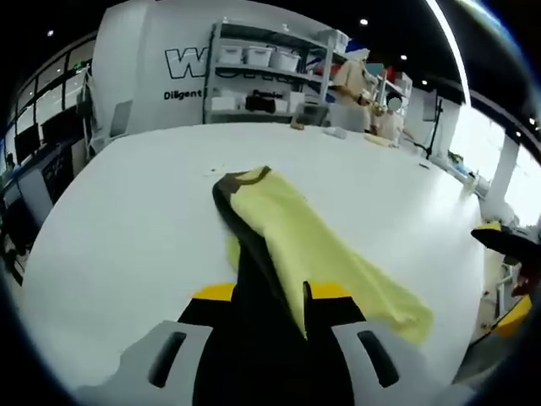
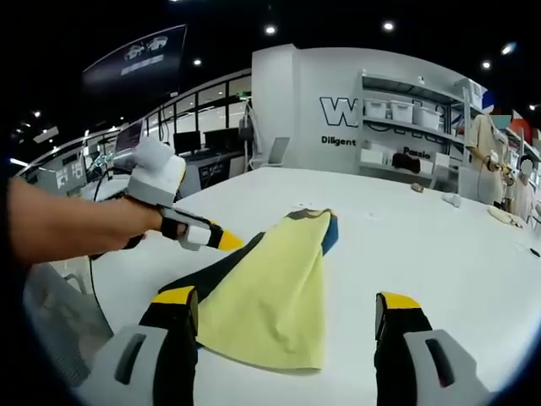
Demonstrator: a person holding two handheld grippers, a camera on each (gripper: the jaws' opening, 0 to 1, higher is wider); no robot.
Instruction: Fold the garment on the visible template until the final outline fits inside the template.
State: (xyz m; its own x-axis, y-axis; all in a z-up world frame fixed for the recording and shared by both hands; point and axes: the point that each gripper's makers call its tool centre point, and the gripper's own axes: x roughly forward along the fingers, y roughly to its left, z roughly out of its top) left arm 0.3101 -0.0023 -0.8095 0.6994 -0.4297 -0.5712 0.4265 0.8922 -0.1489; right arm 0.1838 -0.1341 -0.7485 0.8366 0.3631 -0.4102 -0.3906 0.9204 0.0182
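On the white table [image 2: 423, 245] lies the garment [image 2: 270, 288], a yellow piece with a dark collar and dark underside, folded into a long narrow shape. Its collar end points toward the shelving [image 2: 414, 127] at the far side of the table; its wide end lies nearest you.

Your left gripper [image 1: 269, 296] has its jaws drawn close together on the garment's near edge: yellow and dark cloth pass between its yellow-tipped jaws in the left gripper view. In the right gripper view, you see this same gripper [image 2: 221, 240] entering from the left, held by your hand [image 2: 127, 224], its tip touching the garment's dark side edge.

Your right gripper [image 2: 287, 317] stands with its jaws spread wide. One jaw sits over the garment's near corner, the other over bare table beside the garment. You cannot tell whether either jaw touches the cloth.

Beyond the garment, small objects [image 2: 452, 200] lie near the table's far edge. A white wall with dark lettering [image 2: 338, 114] stands behind the shelving.
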